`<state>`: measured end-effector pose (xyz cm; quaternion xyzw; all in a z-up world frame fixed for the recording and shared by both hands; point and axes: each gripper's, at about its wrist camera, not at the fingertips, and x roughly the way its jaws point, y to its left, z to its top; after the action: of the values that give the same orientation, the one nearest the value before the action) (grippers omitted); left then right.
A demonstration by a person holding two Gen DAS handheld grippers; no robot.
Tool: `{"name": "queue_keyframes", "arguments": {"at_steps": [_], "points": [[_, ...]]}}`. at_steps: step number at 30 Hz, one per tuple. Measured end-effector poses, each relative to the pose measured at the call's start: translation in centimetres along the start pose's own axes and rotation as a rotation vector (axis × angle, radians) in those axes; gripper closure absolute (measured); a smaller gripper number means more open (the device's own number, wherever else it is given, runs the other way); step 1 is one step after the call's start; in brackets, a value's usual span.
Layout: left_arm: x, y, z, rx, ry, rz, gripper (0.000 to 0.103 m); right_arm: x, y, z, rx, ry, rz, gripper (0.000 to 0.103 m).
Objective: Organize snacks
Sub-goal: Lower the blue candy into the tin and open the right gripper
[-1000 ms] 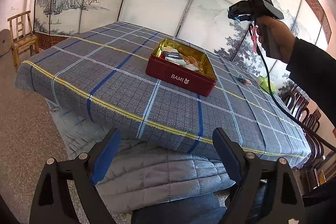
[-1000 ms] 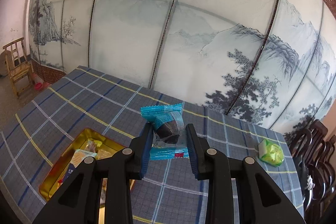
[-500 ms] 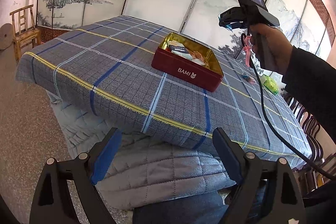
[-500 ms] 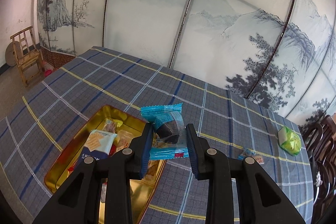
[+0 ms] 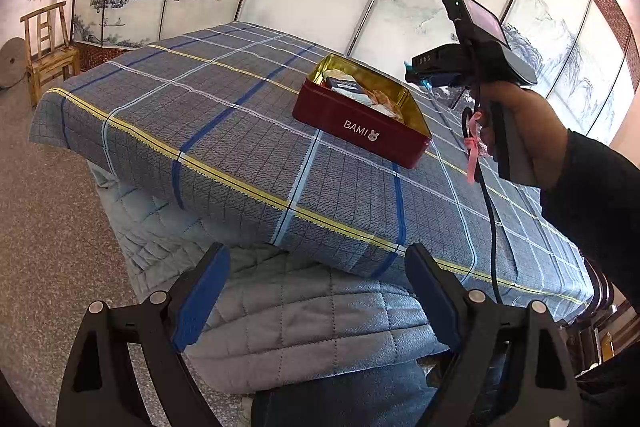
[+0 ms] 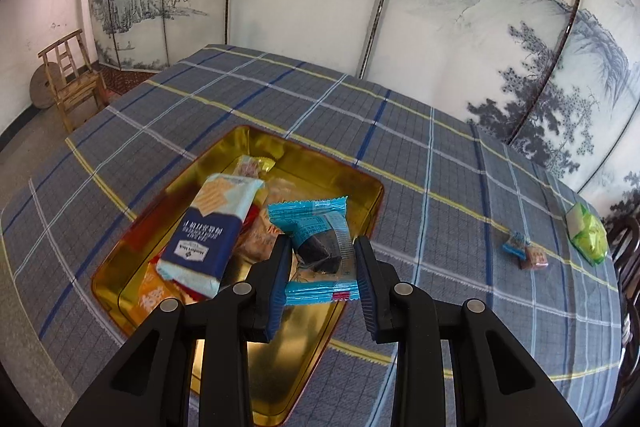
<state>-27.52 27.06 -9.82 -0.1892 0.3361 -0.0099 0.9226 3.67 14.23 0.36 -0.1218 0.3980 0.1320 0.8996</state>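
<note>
My right gripper (image 6: 322, 263) is shut on a light-blue snack packet (image 6: 316, 247) with a dark cake inside, held above the right half of the tin (image 6: 362, 183). The tin is red outside (image 5: 360, 127) and gold inside, and holds several snacks, among them a blue-and-white cracker pack (image 6: 212, 231). In the left wrist view the right gripper (image 5: 420, 75) hovers over the tin's far right corner, held by a hand (image 5: 520, 119). My left gripper (image 5: 316, 283) hangs open and empty, off the table's near edge.
The table wears a blue plaid cloth (image 5: 200, 115) over a quilted grey cover (image 5: 300, 315). On its right part lie a green packet (image 6: 586, 233) and two small sweets (image 6: 524, 251). A wooden chair (image 6: 74, 79) stands at the left; painted screens stand behind the table.
The right gripper has come down and leftward with the blue packet, from beyond the tin to right over it. The left gripper has hardly moved.
</note>
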Motion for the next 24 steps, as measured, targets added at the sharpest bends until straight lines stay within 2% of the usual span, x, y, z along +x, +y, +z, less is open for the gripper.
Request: {"name": "queue_keyframes", "arguments": {"at_steps": [10,24], "points": [[0.4,0.0,-0.1,-0.001,0.012,0.004,0.017,1.3,1.7,-4.2,-0.007,0.058,0.058,0.07],[0.7,-0.2,-0.1,0.005,0.025,0.008,0.017,1.7,1.8,-5.5,-0.008,0.071,0.093,0.07]]}}
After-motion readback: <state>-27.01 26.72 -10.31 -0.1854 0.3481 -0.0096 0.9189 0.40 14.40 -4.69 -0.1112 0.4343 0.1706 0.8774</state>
